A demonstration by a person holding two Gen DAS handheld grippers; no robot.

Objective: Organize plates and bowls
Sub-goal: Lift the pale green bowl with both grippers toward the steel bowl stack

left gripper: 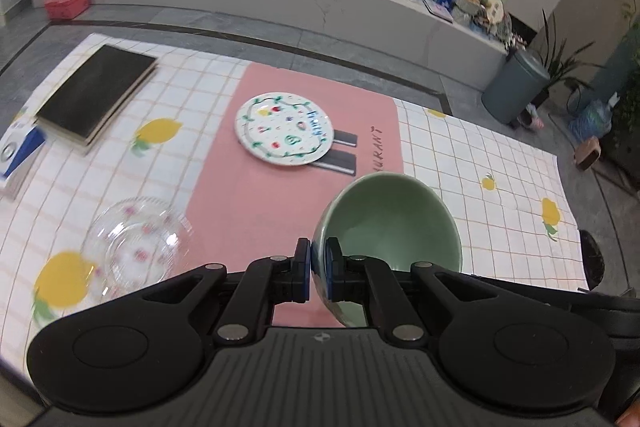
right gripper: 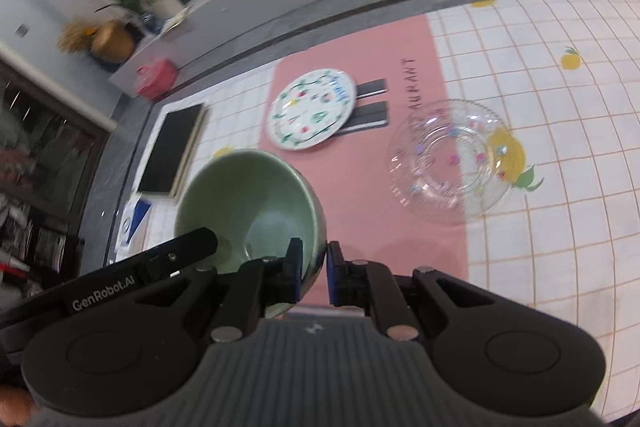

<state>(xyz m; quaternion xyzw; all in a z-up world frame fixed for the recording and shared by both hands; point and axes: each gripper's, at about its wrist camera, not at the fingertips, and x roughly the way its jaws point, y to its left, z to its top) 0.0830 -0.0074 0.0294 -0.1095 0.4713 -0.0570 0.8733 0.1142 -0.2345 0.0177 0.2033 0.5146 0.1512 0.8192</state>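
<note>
My left gripper (left gripper: pixel 318 267) is shut on the rim of a green bowl (left gripper: pixel 396 223), held tilted above the pink mat. My right gripper (right gripper: pixel 314 269) is shut on the rim of the same green bowl (right gripper: pixel 248 203), and the left gripper's body (right gripper: pixel 120 279) shows at the bowl's left. A white painted plate (left gripper: pixel 285 131) lies on the pink mat (left gripper: pixel 256 211); it also shows in the right wrist view (right gripper: pixel 312 109). A clear glass plate (left gripper: pixel 136 243) with small coloured dots lies on the tablecloth; the right wrist view shows it (right gripper: pixel 450 159) to the right of the bowl.
A dark book (left gripper: pixel 94 93) and a blue-and-white box (left gripper: pixel 18 155) lie at the table's left. The lemon-print checked tablecloth (left gripper: pixel 500 211) covers the table. A grey bin (left gripper: pixel 516 87) and plants stand on the floor beyond. A low white shelf runs behind.
</note>
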